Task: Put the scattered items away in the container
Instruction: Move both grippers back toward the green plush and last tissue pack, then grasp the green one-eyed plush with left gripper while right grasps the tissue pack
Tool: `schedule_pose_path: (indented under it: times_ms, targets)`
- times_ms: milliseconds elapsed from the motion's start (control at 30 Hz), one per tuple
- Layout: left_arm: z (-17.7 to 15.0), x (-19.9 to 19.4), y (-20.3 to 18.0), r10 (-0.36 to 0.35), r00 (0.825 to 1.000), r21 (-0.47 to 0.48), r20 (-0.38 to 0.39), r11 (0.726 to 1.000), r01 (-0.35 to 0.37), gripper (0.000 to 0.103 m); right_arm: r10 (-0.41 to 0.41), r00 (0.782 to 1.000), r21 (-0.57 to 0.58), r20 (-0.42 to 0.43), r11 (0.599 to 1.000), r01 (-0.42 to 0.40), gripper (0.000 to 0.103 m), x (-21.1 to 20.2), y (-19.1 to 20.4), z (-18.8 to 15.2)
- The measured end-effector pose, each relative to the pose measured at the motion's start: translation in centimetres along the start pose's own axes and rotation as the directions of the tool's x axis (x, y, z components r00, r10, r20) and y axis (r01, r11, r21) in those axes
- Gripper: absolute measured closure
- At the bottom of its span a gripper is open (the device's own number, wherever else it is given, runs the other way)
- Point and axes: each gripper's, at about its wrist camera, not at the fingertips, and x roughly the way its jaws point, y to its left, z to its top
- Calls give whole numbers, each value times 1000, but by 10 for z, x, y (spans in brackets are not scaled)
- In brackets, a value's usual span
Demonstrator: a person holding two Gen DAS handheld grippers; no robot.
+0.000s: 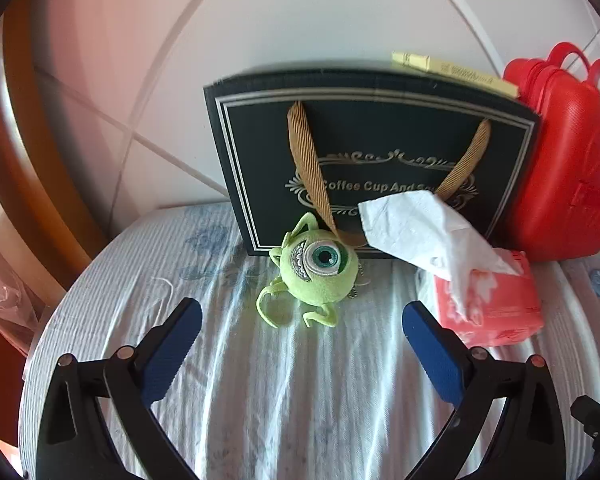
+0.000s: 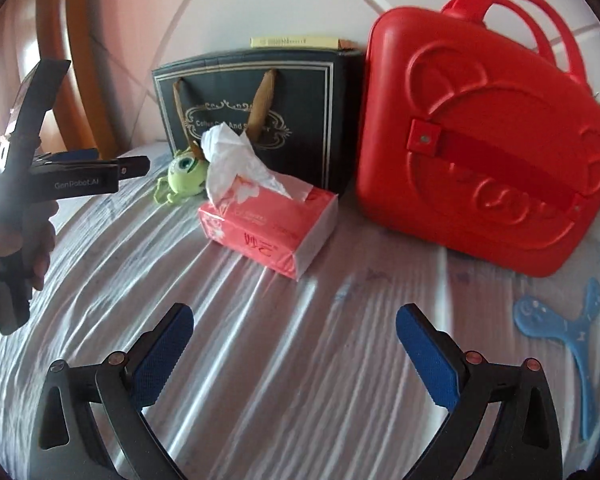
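Observation:
A green one-eyed plush toy (image 1: 314, 270) (image 2: 184, 174) lies on the striped bedsheet against a black paper gift bag (image 1: 380, 152) (image 2: 300, 120) with gold ribbon handles. To its right sits a pink tissue pack (image 1: 496, 304) (image 2: 272, 228) with a white tissue sticking out. A red hard case (image 1: 572, 160) (image 2: 480, 152) with handles stands upright at the right. My left gripper (image 1: 302, 328) hangs open just short of the plush, nothing between its fingers. My right gripper (image 2: 294, 330) is open above bare sheet, nearer than the tissue pack.
A yellow flat box (image 1: 456, 68) (image 2: 296, 41) pokes out behind the bag's top. A blue plastic shape (image 2: 560, 328) lies on the sheet at the right. A hand (image 2: 16, 240) holds the left gripper's body at the left. A white wall and orange wooden frame (image 1: 20, 132) stand behind.

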Motion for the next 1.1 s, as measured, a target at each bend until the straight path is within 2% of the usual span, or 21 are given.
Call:
schedule_pose_path:
  times_ms: [267, 500, 567, 600, 633, 667, 900, 1100]
  targets:
    - [2, 64, -10, 31, 999, 80, -43, 996, -28, 1, -30, 1000, 19, -9, 999, 30, 0, 74, 4, 23]
    - [8, 81, -5, -2, 998, 61, -57, 998, 5, 1, -21, 1000, 0, -21, 1000, 21, 0, 103, 12, 42]
    - [8, 81, -7, -18, 998, 72, -54, 997, 22, 7, -19, 1000, -34, -23, 999, 19, 0, 107, 16, 46]
    - [8, 83, -9, -35, 997, 77, -64, 996, 40, 17, -20, 999, -53, -28, 998, 19, 0, 109, 17, 47]
    - [8, 83, -11, -47, 996, 83, -70, 995, 53, 34, -25, 999, -76, -31, 997, 23, 0, 111, 17, 47]
    - [8, 82, -13, -47, 996, 93, -70, 994, 54, 37, -28, 999, -99, -32, 995, 24, 0, 112, 17, 47]
    - [0, 63, -4, -53, 998, 77, -36, 995, 55, 40, 9, 999, -243, -44, 970, -19, 0, 105, -4, 52]
    - [-11, 46, 4, -66, 997, 83, -28, 994, 68, 41, 57, 995, -388, -88, 918, -87, 0, 104, -10, 59]
